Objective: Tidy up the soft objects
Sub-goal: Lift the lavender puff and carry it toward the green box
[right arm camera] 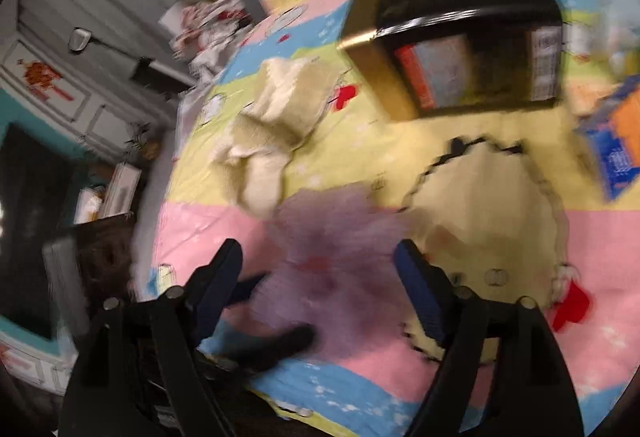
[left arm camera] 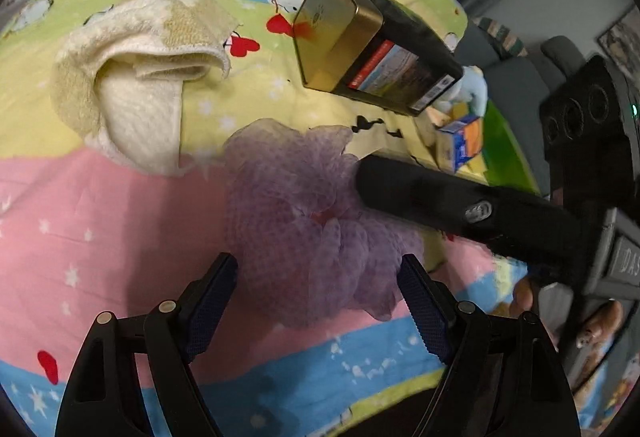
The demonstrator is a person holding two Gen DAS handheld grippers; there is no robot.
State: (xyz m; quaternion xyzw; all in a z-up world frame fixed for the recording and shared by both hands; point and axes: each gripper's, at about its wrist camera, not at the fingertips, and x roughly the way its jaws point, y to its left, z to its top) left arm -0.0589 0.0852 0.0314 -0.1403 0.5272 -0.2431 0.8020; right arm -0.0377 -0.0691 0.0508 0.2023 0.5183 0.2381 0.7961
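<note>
A purple mesh bath pouf (left arm camera: 316, 217) lies on the cartoon-print bedspread (left arm camera: 100, 229), just ahead of my left gripper (left arm camera: 318, 273), which is open and empty. A cream towel (left arm camera: 136, 77) lies crumpled to the left. My right gripper's finger (left arm camera: 460, 205) reaches in from the right and touches the pouf's right side. In the blurred right wrist view, my right gripper (right arm camera: 320, 261) is open over the pouf (right arm camera: 332, 249), with the towel (right arm camera: 264, 133) beyond it on the left. A pale yellow cloth with a dark scalloped edge (right arm camera: 488, 209) lies to the right.
A black and gold tin box (left arm camera: 372, 45) (right arm camera: 460, 33) lies on its side behind the pouf. A blue and orange carton (left arm camera: 464, 141) (right arm camera: 616, 141) and a light blue plush (left arm camera: 468, 89) sit at the right. The bed's edge and white cabinets (right arm camera: 60, 97) are at the left.
</note>
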